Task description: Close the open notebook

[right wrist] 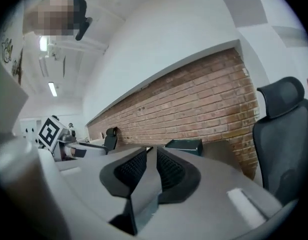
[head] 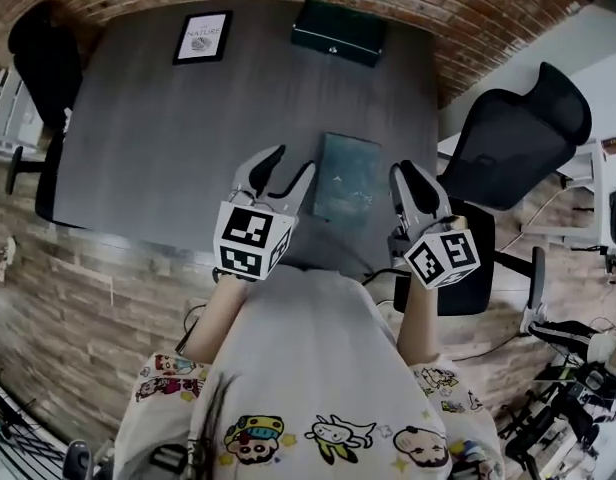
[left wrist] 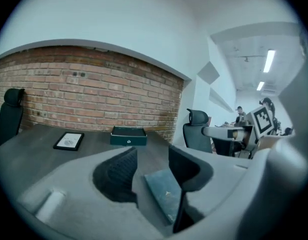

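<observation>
Both hands raised over the near edge of the dark table [head: 138, 148]. My left gripper [head: 288, 168] has its jaws released and well apart, with nothing between the pads. My right gripper [head: 410, 183] has its jaws drawn close, leaving only a narrow slit, and it grasps nothing.

Notebook [head: 348, 176]: teal cover up and shut, flat on the table. It sits just ahead of my jaws and below them, between the two grippers. In the left gripper view it shows low in the gap, closer to the right-hand jaw, and touches neither pad. The right gripper view does not show it.

Further on, past the notebook:
- a dark green box [head: 338, 30] at the far edge of the table, against the brick wall [head: 488, 8], straight ahead of both sets of jaws
- a framed print [head: 201, 36] lying flat, ahead and off to the left of my left jaws, well apart from the box

Flanks: a black office chair [head: 513, 133] stands off the table's right corner, beside my right jaws, and a second chair [head: 43, 53] stands at the far left end.

Nothing lies between my jaws and the notebook — only bare tabletop. Each gripper's marker cube shows in the other's view, off to the side.
</observation>
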The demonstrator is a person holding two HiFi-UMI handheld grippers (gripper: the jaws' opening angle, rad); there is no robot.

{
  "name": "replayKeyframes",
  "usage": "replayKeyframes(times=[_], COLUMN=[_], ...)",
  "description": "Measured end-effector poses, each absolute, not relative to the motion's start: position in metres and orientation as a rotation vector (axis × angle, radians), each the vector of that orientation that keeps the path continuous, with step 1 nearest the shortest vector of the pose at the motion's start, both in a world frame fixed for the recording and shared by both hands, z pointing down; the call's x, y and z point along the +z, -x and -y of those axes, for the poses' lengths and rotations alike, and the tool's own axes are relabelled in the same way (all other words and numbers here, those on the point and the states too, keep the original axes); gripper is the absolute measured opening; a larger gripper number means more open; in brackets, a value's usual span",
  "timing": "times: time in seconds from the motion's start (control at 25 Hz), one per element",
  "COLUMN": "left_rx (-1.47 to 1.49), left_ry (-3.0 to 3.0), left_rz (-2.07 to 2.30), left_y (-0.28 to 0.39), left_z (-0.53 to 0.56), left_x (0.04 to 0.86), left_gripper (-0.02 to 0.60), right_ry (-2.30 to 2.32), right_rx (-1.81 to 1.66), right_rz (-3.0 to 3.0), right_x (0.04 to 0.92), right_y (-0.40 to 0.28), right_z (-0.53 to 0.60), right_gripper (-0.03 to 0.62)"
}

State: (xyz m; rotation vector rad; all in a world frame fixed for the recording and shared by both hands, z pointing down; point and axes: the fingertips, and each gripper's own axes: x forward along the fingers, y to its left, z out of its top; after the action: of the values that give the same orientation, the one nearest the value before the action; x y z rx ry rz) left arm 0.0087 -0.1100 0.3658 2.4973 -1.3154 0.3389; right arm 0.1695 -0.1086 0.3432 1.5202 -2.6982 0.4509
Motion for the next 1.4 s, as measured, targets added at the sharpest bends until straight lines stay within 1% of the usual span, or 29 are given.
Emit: replayKeyframes(times=[0.08,0.2,0.32,0.4,0.44,0.48,0.68,1.12,1.4], left_rx=[0.305,0.281,0.248,0.222,0.210,0.201,0.220,0.210,0.190], left_ry=[-2.530,-2.540,-2.525,-2.517,-2.512,-2.506,-2.481,-2.493,-2.487], left_rz=[1.346,1.384,1.428,1.450,1.452,1.449,1.446,1.383,1.398], left_y=[0.005,0.021,0.035,0.042,0.044,0.045,0.043,0.024,0.023], left_z=[0.107,0.103,0.102,0.101,0.100,0.099,0.098,0.098,0.097], left_x=[0.352,0.340,0.333,0.330,0.330,0.331,0.342,0.352,0.346], left_gripper=[0.183,0.134,0.094,0.049,0.013,0.000,-0.002,-0.002,-0.002], right_ry=[-1.476,-1.421,-1.381,-1.376,-1.380,-1.388,-1.469,-1.573,-1.582], right_rx=[0.431,0.394,0.283,0.206,0.171,0.141,0.091,0.216,0.226], right_rz=[2.708,2.715,2.704,2.684,2.674,2.664,2.614,2.577,2.565], right_x=[0.333,0.322,0.316,0.313,0.313,0.313,0.318,0.334,0.332], right_y=[-0.157,-0.139,-0.125,-0.118,-0.116,-0.115,-0.128,-0.169,-0.179], right_z=[0.112,0.114,0.115,0.113,0.112,0.110,0.104,0.094,0.093], right_gripper=[0.039,0.011,0.011,0.011,0.009,0.009,0.008,0.008,0.004])
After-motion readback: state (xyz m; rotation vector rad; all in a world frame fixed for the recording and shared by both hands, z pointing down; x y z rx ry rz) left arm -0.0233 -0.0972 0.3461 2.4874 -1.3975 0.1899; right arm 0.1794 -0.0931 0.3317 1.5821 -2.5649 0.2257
